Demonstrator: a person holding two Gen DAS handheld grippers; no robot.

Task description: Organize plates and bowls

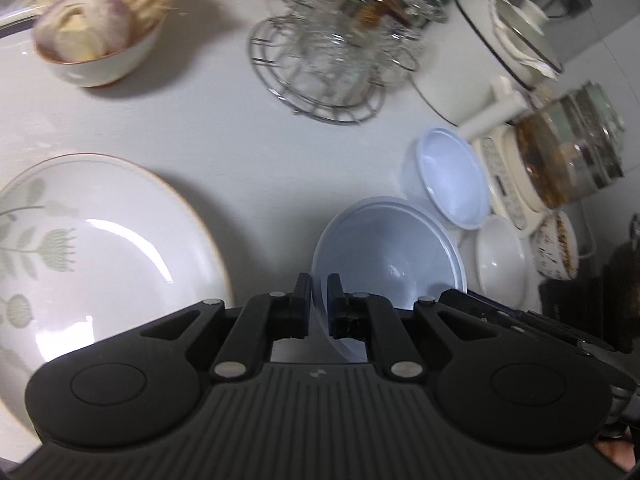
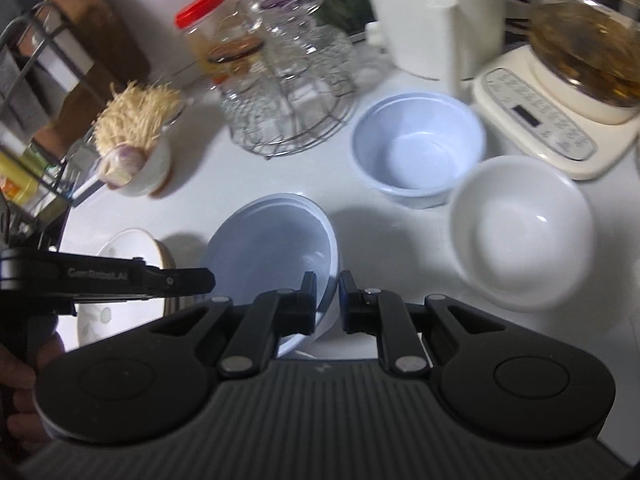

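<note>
A wide pale blue bowl (image 1: 396,248) (image 2: 268,248) sits tilted between both grippers. In the left wrist view, my left gripper (image 1: 319,286) is shut on the bowl's near left rim. In the right wrist view, my right gripper (image 2: 328,284) is shut on the opposite rim, and the left gripper (image 2: 200,280) comes in from the left edge in a hand. A large floral plate (image 1: 100,260) (image 2: 128,244) lies to the left of the bowl. A deep pale blue bowl (image 2: 416,148) and a white bowl (image 2: 520,232) stand to the right.
A wire rack of glasses (image 1: 332,60) stands behind on the white counter (image 1: 224,132). A bowl of onion and dried roots (image 1: 88,40) is at the back left. A white pot (image 1: 480,60), a kettle on its base (image 2: 560,120) and a patterned bowl (image 1: 558,248) crowd the right.
</note>
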